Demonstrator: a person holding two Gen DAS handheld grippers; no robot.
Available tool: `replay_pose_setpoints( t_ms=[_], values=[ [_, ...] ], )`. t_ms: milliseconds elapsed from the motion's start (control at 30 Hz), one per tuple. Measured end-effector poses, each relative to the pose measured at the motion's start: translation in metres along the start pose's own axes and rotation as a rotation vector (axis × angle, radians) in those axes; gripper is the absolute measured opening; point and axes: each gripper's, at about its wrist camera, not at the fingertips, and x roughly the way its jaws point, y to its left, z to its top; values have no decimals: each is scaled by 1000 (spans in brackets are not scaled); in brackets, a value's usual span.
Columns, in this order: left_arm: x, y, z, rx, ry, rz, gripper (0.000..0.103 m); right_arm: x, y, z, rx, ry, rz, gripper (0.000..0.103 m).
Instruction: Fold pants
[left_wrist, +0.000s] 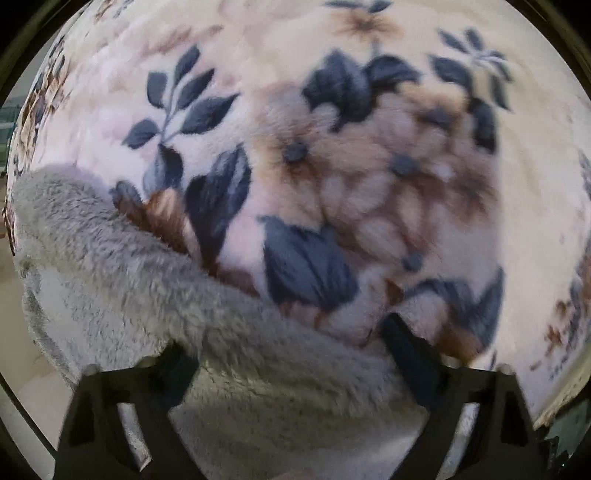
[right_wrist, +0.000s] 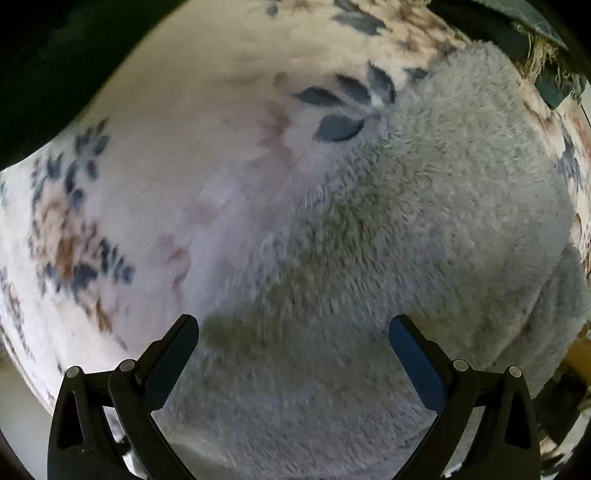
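Left wrist view: the left gripper (left_wrist: 291, 339) points steeply down at the grey fleece pants (left_wrist: 147, 280), its jaws spread wide, fleece lying in the gap between them. The left finger (left_wrist: 173, 365) sits against the pile; whether the right finger (left_wrist: 406, 350) touches the garment or the cover beyond its edge cannot be told through the blur. The pants lie on a cream blanket (left_wrist: 369, 177) printed with blue leaves and brown flowers. Here the garment runs as a long band from the upper left down toward the lower right, its far edge crossing the floral print.

In the right wrist view, the right gripper (right_wrist: 293, 328) also stands open above the pants (right_wrist: 406, 229), nothing clasped between its fingers. The fleece fills the near ground and stretches away toward the upper right, where its rounded end lies by a dark fringed cloth (right_wrist: 543, 48). The blanket (right_wrist: 166, 166) spreads to the left.
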Motion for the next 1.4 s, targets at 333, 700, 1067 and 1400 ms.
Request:
replay_pose_setpoints(
  t_ms=[333,700,1067,1400],
  values=[
    [-26,17,-10,-21,-153,-48,10,-9,19,-16,-72,-42,13,23],
    [-107,94,-131,58,-331,-199,6,-73,-34,-76,-236,-100,125,6],
    [-108,167,-266,68,-414,-274,5,-125,-215,-129,-359,-152,127,6],
    [14,191,-348,113,-289,-109,5,-54,-322,-164,-367,-69,6,6]
  ],
)
